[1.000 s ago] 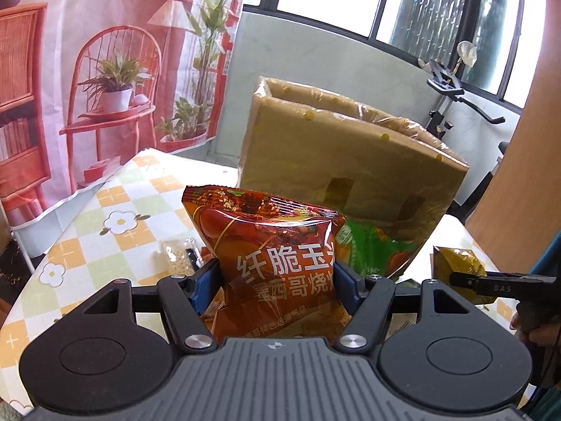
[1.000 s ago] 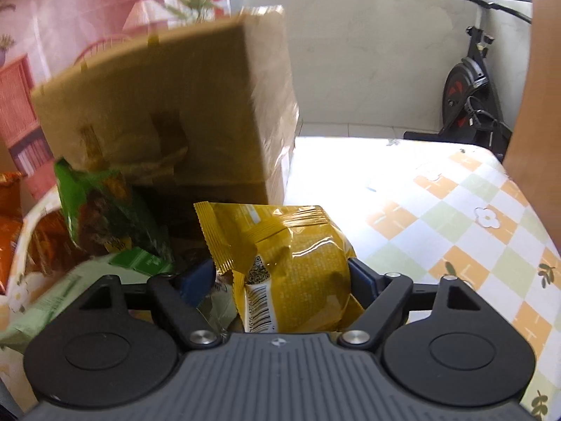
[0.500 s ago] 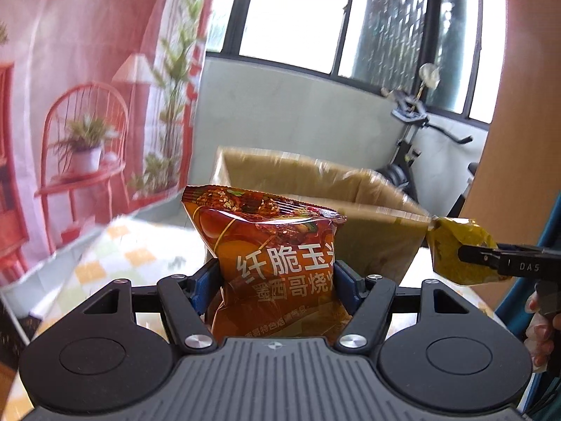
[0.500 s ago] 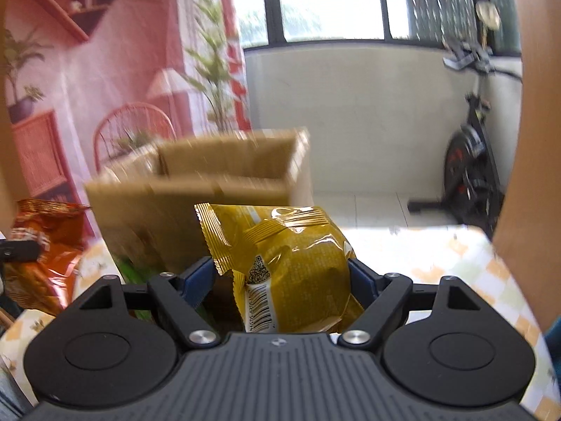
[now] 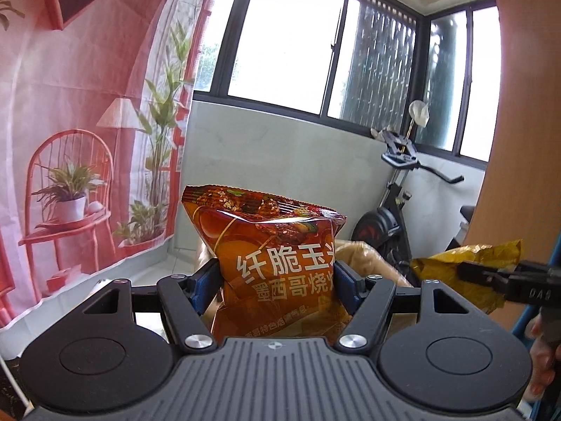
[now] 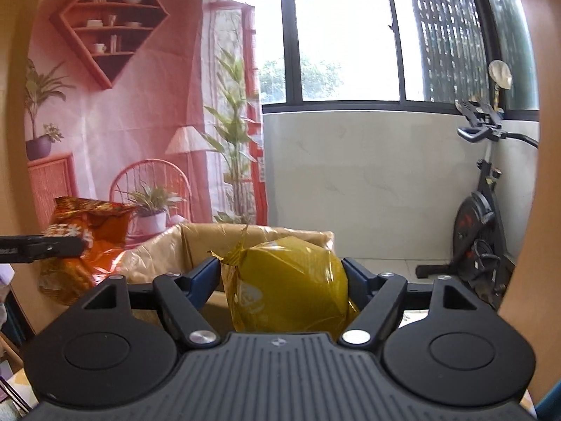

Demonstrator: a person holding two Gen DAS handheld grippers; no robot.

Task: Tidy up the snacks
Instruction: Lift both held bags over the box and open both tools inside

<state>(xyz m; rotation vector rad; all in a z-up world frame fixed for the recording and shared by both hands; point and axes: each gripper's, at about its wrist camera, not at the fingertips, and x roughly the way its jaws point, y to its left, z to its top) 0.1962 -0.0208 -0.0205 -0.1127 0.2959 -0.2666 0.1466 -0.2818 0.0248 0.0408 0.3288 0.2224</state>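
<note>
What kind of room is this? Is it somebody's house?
Probably a home, maybe an enclosed balcony or spare room. There is an exercise bike by big windows, and a pink printed backdrop of a cosy room hangs like a curtain.

Daylight from the windows (image 6: 347,35) ahead of both tools, panes blown out to white. Foreground backlit: gripper bodies dark, low detail. Foil glare on the yellow bag (image 6: 287,280) and orange bag (image 5: 277,263). Strong fisheye bending at the edges, corners vignetted. Focus sharp, no motion blur.
</note>
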